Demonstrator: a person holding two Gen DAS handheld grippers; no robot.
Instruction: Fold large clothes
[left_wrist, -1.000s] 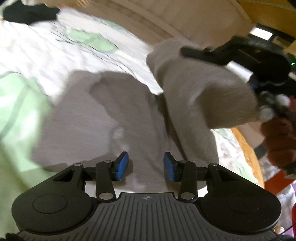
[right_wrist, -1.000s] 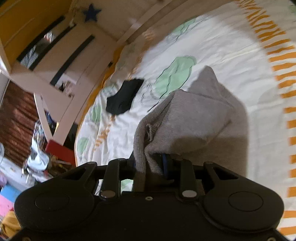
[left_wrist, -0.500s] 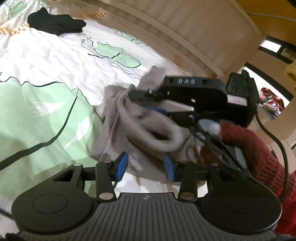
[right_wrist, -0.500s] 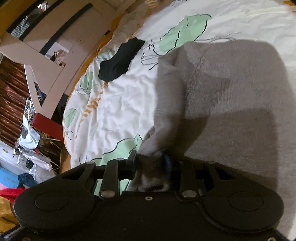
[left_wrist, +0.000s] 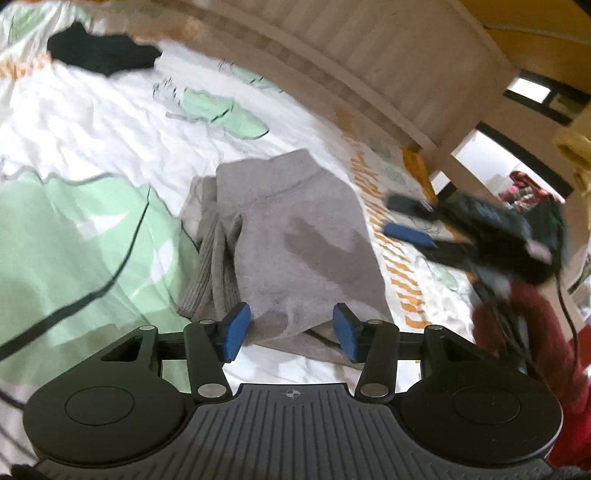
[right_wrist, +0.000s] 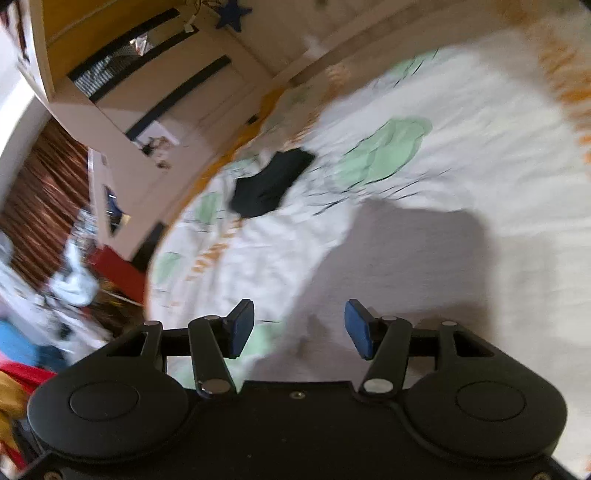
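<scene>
A grey knit garment lies folded in a compact pile on the bed; it also shows in the right wrist view. My left gripper is open and empty, just above the pile's near edge. My right gripper is open and empty over the garment's edge. In the left wrist view the right gripper is blurred, to the right of the pile, held by a hand in a dark red sleeve.
The bed sheet is white with green leaf and orange prints. A black garment lies at the far side, also in the right wrist view. A pale wooden bed rail runs behind. Clutter lies on the floor beside the bed.
My right gripper has let go of the grey garment, opened, and pulled away to the right. The garment now lies flat and folded. My left gripper stayed open.
</scene>
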